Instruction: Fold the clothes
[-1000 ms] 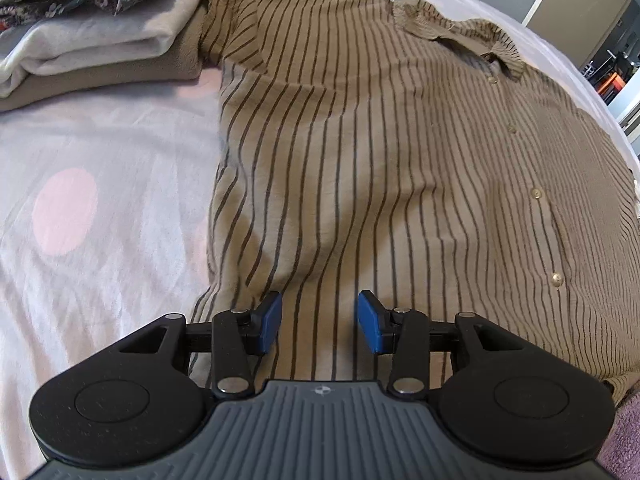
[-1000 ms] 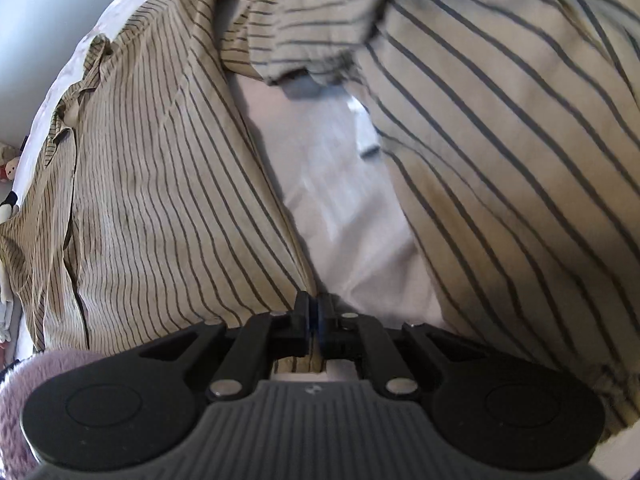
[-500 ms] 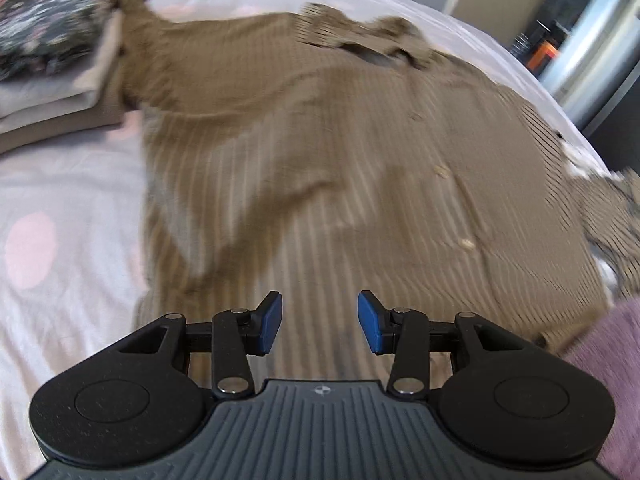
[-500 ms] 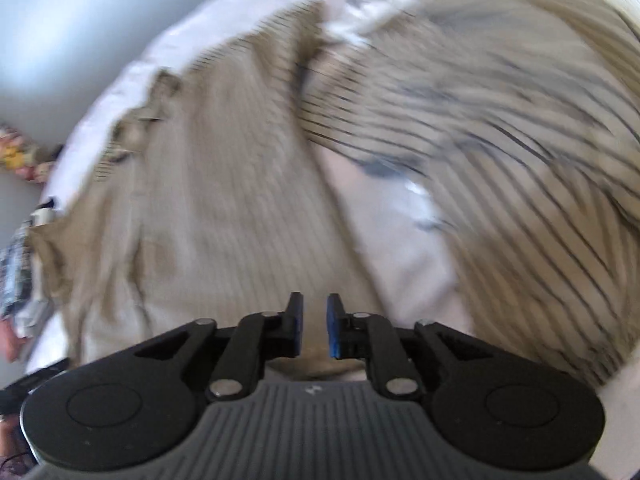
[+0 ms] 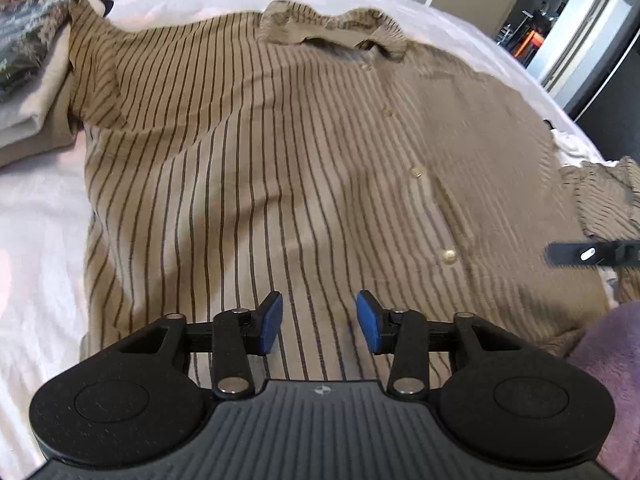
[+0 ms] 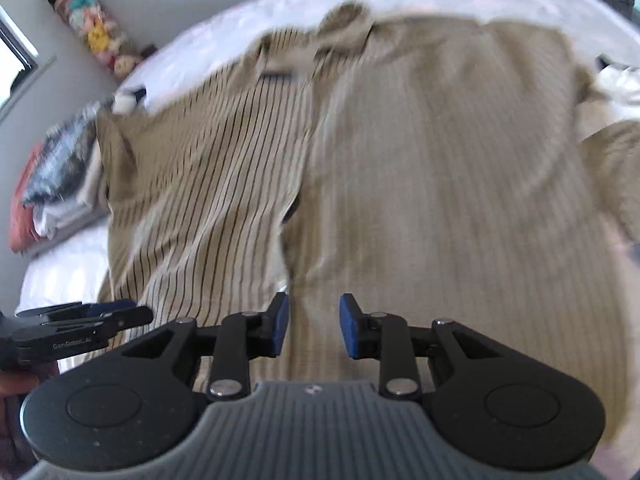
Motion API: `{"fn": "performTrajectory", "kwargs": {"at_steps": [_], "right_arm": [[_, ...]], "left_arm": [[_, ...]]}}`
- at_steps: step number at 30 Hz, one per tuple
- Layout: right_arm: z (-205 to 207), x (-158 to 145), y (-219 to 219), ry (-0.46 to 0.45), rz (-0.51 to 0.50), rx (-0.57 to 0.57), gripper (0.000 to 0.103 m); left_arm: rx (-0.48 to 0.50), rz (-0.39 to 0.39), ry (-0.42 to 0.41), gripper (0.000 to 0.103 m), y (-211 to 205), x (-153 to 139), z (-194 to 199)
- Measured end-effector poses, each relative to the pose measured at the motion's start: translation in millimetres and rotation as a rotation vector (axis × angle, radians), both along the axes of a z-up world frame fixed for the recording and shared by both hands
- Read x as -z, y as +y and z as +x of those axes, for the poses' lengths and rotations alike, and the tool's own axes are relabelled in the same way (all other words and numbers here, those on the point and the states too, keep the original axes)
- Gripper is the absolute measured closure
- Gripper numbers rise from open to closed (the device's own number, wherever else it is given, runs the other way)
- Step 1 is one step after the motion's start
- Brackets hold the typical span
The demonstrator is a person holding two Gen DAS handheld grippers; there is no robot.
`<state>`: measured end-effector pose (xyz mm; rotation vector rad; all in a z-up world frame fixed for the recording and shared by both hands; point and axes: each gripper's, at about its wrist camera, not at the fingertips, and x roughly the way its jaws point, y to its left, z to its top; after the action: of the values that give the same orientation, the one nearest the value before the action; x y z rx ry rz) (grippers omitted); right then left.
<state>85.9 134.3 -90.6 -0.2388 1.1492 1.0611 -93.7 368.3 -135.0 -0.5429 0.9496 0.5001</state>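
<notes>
Striped shirt (image 5: 280,168) thin, limp, light; grab hem or sleeve edge; left gripper (image 5: 319,322) narrowing, right gripper (image 6: 313,325) widening, both apart, empty.

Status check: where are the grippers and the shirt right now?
Left gripper open, jaws just narrowed, nothing between. Right gripper open, jaws just opened, empty. Striped shirt spread buttons-up on bed. Folded pile touches its sleeve.
</notes>
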Motion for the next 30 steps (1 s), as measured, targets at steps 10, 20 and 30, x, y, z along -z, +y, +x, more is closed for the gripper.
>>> {"fn": "performTrajectory", "kwargs": {"at_steps": [10,20,30], "right_arm": [[-31.0,59.0,35.9,-0.035,-0.201,-0.092,0.072],[-29.4,45.6,7.2,0.026,-0.07,-0.127,0.072],[-1.9,36.2,-2.6,0.069,0.078,-0.069,0.063]], "left_arm": [[-0.031,-0.109,0.137,0.073,-4.1,31.4,-11.7],[-0.039,-0.195,0.069,0.074,0.4,5.0,-35.7],[-0.024,-0.02,0.295,0.073,59.0,-38.5,-71.1]]}}
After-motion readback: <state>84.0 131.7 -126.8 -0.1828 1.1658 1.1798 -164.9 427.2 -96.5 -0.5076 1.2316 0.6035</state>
